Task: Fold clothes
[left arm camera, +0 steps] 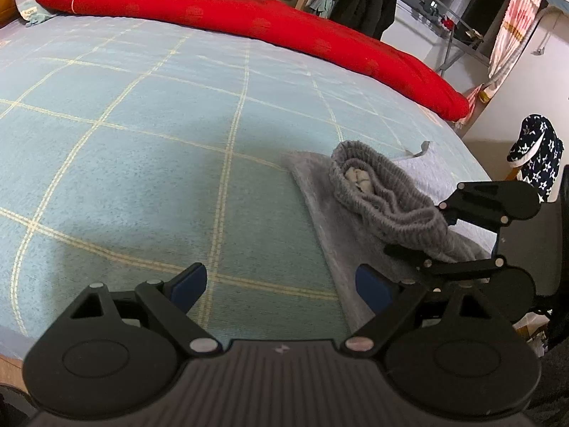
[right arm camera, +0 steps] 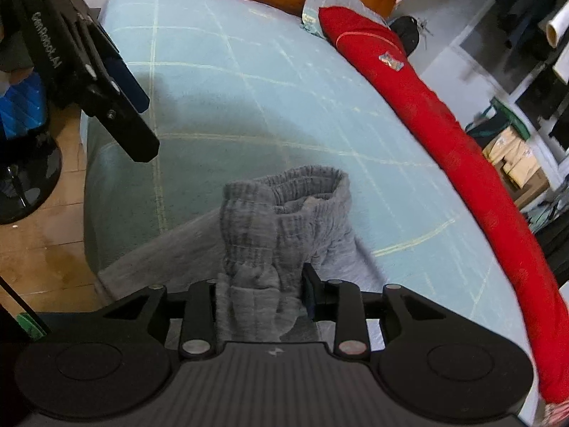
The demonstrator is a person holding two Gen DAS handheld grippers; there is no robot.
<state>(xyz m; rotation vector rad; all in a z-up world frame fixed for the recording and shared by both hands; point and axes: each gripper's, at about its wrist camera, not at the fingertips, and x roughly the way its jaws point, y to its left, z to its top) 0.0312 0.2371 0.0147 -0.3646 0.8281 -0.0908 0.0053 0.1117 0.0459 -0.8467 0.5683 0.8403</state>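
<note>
Over the bed (left arm camera: pixel 142 142), both tongs (left arm camera: pixel 281 284) (right arm camera: pixel 259 295) angled downward.

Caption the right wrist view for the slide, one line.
Right gripper with bunched waistband of grey sweatpants between its fingers on a checked blue bed; left gripper open alongside.

The left gripper (left arm camera: pixel 281 286) is hovering with its jaws spread wide and nothing between them, pointing steeply downward. The right gripper (right arm camera: pixel 259 297) is sitting just to its right, also angled downward, its jaws partly closed around bunched grey fabric.
</note>
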